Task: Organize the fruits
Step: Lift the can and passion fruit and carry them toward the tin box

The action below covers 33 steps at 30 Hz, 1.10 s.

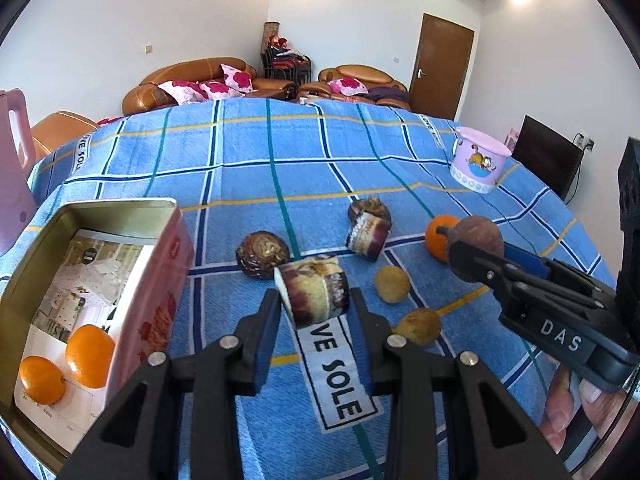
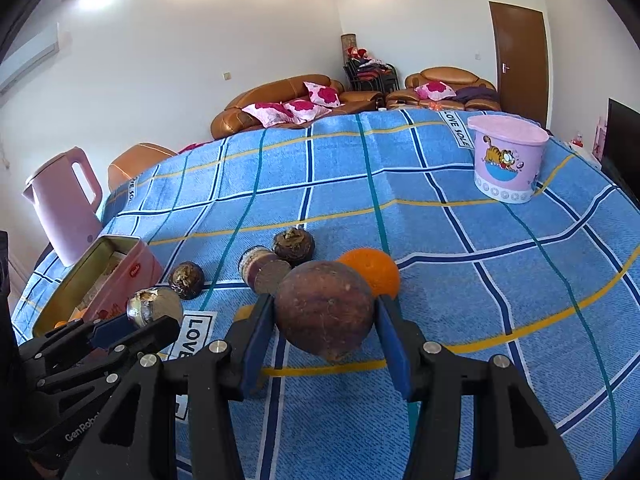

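My left gripper (image 1: pixel 315 302) is shut on a short purple-brown cane piece (image 1: pixel 314 290) with pale cut ends, beside an open pink tin (image 1: pixel 160 208). Two oranges (image 1: pixel 90 356) lie inside the tin. My right gripper (image 2: pixel 325 306) is shut on a round brown fruit (image 2: pixel 324 308), close above the blue checked cloth (image 2: pixel 480 260). A loose orange (image 2: pixel 372 272) sits just behind it. The right wrist view shows the left gripper (image 2: pixel 132 320) with its cane piece (image 2: pixel 154 306) at lower left.
On the cloth lie a second cane piece (image 1: pixel 368 236), two dark knobbly bulbs (image 1: pixel 262 254), and two small tan fruits (image 1: pixel 392 283). A pink cartoon bucket (image 2: pixel 508 156) stands far right and a pink kettle (image 2: pixel 64 204) far left. Sofas stand beyond.
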Each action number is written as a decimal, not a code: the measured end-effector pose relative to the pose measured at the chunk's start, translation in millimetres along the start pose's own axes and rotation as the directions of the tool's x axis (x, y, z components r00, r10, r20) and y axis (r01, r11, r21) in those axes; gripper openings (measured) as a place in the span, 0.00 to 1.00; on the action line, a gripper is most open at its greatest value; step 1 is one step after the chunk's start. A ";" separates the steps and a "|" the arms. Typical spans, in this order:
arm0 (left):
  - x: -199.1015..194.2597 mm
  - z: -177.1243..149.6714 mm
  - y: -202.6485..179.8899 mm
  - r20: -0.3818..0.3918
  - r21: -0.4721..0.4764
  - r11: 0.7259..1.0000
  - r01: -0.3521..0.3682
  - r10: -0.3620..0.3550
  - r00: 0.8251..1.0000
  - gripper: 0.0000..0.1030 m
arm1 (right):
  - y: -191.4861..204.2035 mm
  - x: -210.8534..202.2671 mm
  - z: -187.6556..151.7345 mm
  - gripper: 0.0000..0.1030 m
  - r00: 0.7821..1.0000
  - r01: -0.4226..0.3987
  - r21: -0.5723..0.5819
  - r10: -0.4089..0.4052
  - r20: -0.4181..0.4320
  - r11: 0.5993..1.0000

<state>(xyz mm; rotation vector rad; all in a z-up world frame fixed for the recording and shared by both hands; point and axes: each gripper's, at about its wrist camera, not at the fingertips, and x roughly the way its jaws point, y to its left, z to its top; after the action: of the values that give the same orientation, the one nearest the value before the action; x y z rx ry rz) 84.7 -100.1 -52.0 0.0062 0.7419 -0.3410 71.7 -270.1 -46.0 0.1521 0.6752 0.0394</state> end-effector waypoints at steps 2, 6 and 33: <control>-1.7 0.1 0.4 0.009 -0.002 1.000 -0.006 0.006 1.000 0.34 | 0.7 -1.6 0.0 0.52 1.000 0.001 -0.004 -0.001 0.008 1.000; -4.9 0.2 1.5 0.025 -0.007 1.000 -0.016 0.016 1.000 0.34 | 1.4 -3.7 0.2 0.52 1.000 0.000 -0.007 0.000 0.020 1.000; -26.9 -2.0 4.1 0.147 -0.029 0.997 -0.065 0.068 0.987 0.34 | 2.9 -22.1 -1.6 0.52 0.994 -0.007 -0.013 0.008 0.113 1.000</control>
<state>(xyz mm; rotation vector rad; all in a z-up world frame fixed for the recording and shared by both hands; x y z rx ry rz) 66.2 -87.9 -36.0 -0.0165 0.5969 -0.2657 53.4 -269.0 -33.1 0.1436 0.5613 0.0422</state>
